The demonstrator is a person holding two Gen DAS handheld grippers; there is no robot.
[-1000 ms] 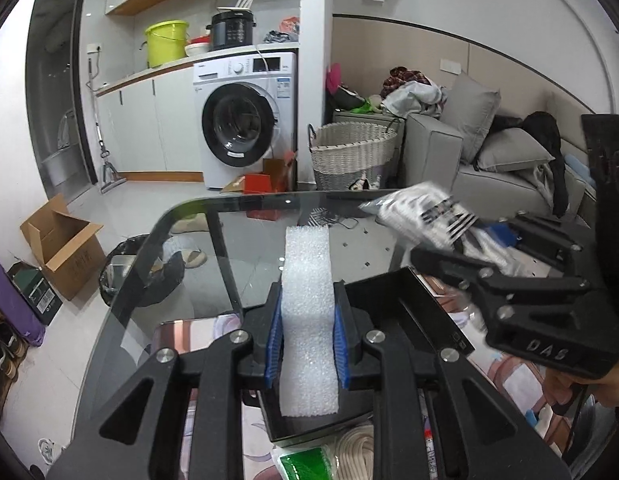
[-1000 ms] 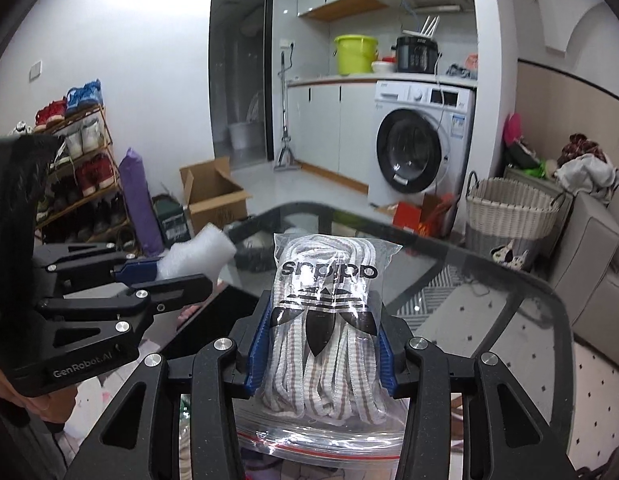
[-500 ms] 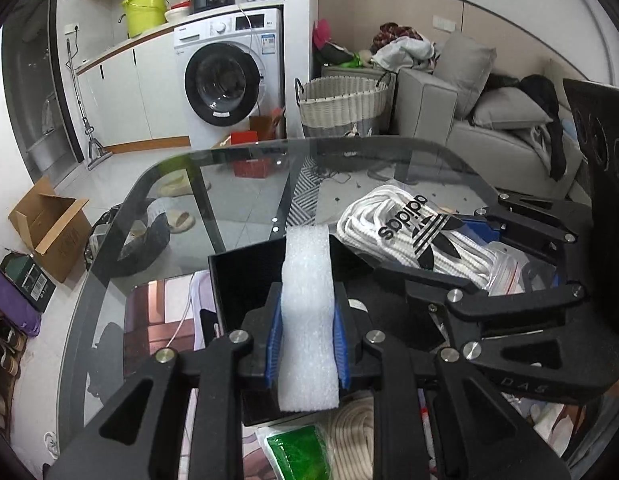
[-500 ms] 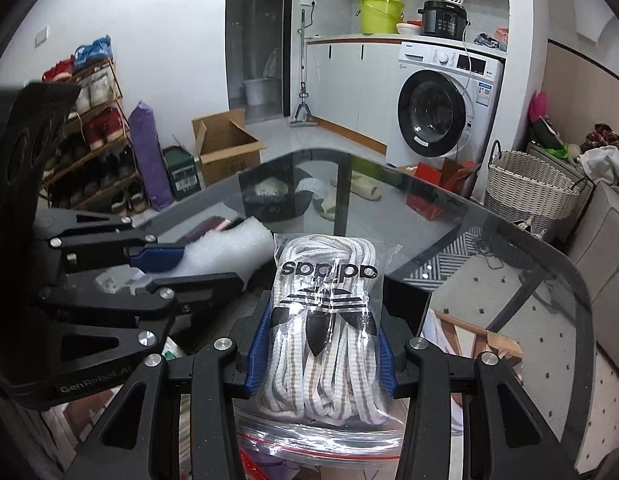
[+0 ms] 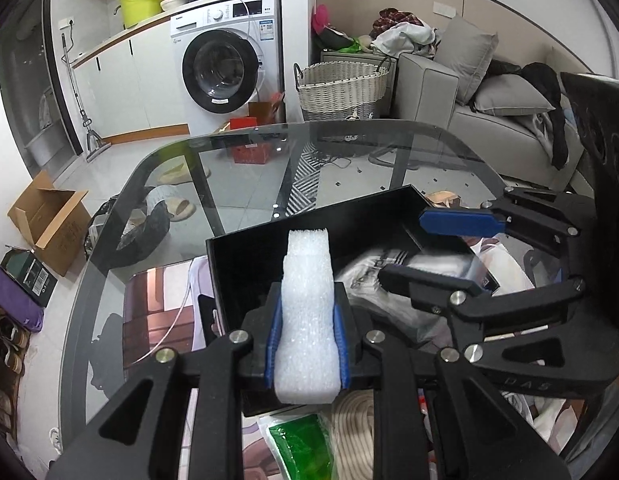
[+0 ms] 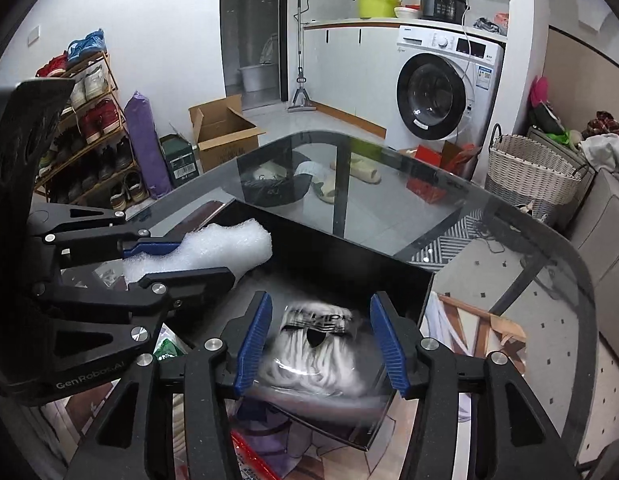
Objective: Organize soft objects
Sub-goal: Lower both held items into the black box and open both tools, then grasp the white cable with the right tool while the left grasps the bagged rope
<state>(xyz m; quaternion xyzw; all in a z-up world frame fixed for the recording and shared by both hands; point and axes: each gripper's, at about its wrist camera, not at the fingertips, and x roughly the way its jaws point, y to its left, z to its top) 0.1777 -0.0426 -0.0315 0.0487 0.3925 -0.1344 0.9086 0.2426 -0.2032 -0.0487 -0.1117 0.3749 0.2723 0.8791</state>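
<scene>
Jaws clamping upright foam strip [image 5: 307, 316], long axis forward.

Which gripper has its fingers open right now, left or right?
The right gripper: its blue fingers stand apart, with the blurred bag of laces loose between them in the black box. The left gripper is clamped on the white foam.
</scene>
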